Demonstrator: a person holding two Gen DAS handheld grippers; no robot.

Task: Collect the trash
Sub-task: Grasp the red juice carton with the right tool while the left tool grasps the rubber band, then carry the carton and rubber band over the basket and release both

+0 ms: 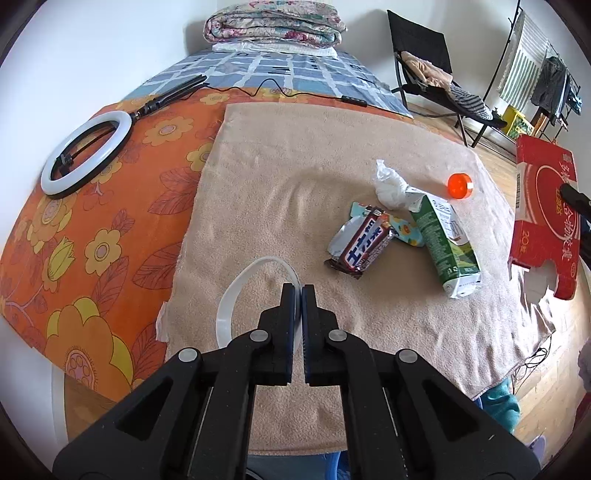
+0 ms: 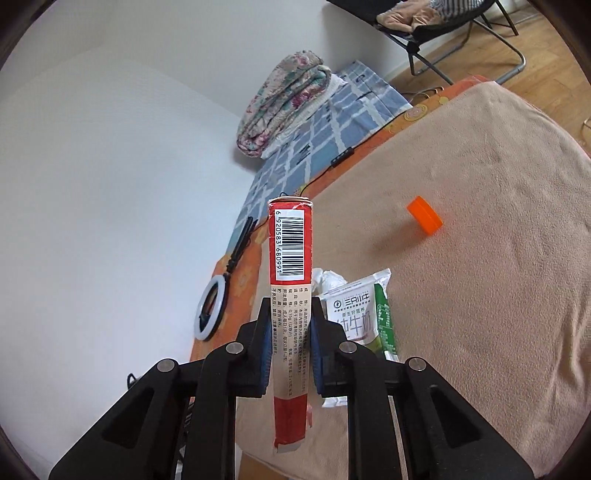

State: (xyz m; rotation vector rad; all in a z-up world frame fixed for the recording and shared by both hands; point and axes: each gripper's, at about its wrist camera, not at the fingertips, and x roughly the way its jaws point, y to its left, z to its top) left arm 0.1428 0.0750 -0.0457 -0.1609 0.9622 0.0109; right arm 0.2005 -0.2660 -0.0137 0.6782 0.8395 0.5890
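Note:
My left gripper [image 1: 298, 291] is shut on a white plastic ring [image 1: 236, 295], which it holds just above the beige towel [image 1: 288, 177]. On the towel to its right lie a candy wrapper [image 1: 364, 245], a crumpled white tissue [image 1: 388, 186], a green milk carton [image 1: 445, 243] and an orange bottle cap [image 1: 459, 186]. My right gripper [image 2: 290, 306] is shut on the edge of a flattened red cardboard box [image 2: 291, 273], held upright at the towel's right side; the box also shows in the left wrist view [image 1: 543, 206]. The carton [image 2: 364, 317], tissue [image 2: 330, 277] and cap [image 2: 424, 216] lie beyond it.
The towel lies on a bed with an orange flowered sheet [image 1: 92, 229]. A ring light [image 1: 85, 153] with its cable lies at the left. A folded quilt [image 1: 275, 24] sits at the far end. A black folding chair [image 1: 428, 62] and a clothes rack [image 1: 535, 74] stand on the wooden floor.

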